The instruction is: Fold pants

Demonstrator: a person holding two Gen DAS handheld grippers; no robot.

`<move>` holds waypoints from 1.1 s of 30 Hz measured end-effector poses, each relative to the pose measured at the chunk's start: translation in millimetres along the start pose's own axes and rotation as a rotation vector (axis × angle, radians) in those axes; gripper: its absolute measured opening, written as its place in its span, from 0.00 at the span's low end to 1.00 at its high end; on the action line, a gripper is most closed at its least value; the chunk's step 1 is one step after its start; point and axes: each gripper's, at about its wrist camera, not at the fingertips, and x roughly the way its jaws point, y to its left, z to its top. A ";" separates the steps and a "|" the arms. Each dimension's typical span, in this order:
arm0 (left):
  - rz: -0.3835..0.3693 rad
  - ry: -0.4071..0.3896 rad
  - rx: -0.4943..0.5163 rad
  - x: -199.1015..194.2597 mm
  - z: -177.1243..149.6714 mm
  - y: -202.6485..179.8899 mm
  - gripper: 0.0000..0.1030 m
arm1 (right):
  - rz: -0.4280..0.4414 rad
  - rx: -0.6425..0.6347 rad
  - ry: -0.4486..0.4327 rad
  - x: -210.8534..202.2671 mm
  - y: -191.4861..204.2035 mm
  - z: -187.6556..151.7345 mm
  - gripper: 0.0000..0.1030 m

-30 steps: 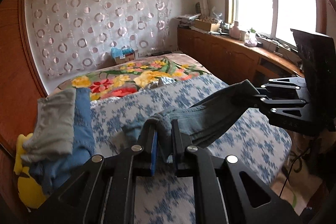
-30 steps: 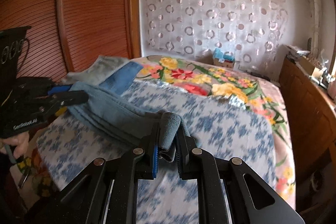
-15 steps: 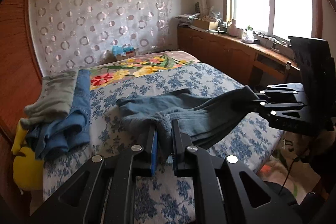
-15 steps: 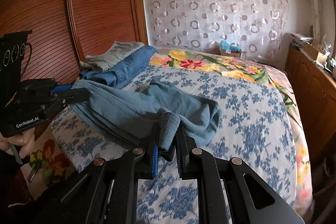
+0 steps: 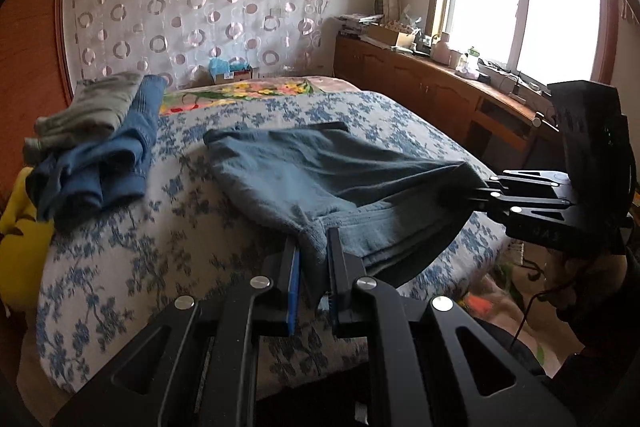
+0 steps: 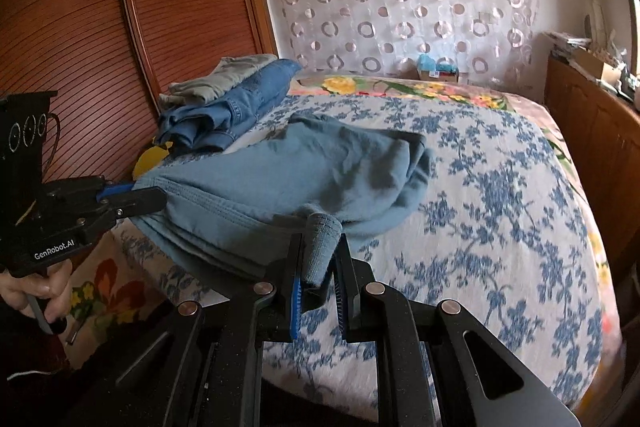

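The grey-blue pants (image 5: 320, 171) lie spread on the blue-flowered bedspread (image 5: 160, 227), their near edge lifted off the bed. My left gripper (image 5: 314, 251) is shut on one corner of that edge. My right gripper (image 6: 320, 243) is shut on the other corner, with cloth bunched between its fingers. Each gripper shows in the other's view: the right gripper (image 5: 484, 189) at the right, the left gripper (image 6: 156, 199) at the left. The pants (image 6: 328, 163) stretch between them, their far end resting on the bed.
A stack of folded blue jeans (image 5: 108, 155) and grey pants (image 5: 92, 107) sits at the bed's left side by a yellow object (image 5: 20, 239). A wooden sliding door (image 6: 120, 27) is left; a wooden cabinet (image 5: 440, 99) under the window is right.
Both grippers have drawn back toward the bed's near edge with the pants. The pants went from hanging bunched to lying spread flat on the bedspread.
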 end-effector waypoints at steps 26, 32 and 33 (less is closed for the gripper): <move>-0.001 0.114 -0.040 14.9 -49.8 1.6 0.14 | -0.006 0.076 0.062 -4.0 -3.5 -38.7 0.28; -0.012 0.110 -0.072 11.1 -46.6 6.7 0.21 | -0.050 0.099 0.010 -17.9 -33.2 -22.3 0.28; -0.012 0.111 -0.073 11.6 -47.2 7.2 0.21 | -0.047 0.097 -0.003 -16.5 -39.1 -16.5 0.28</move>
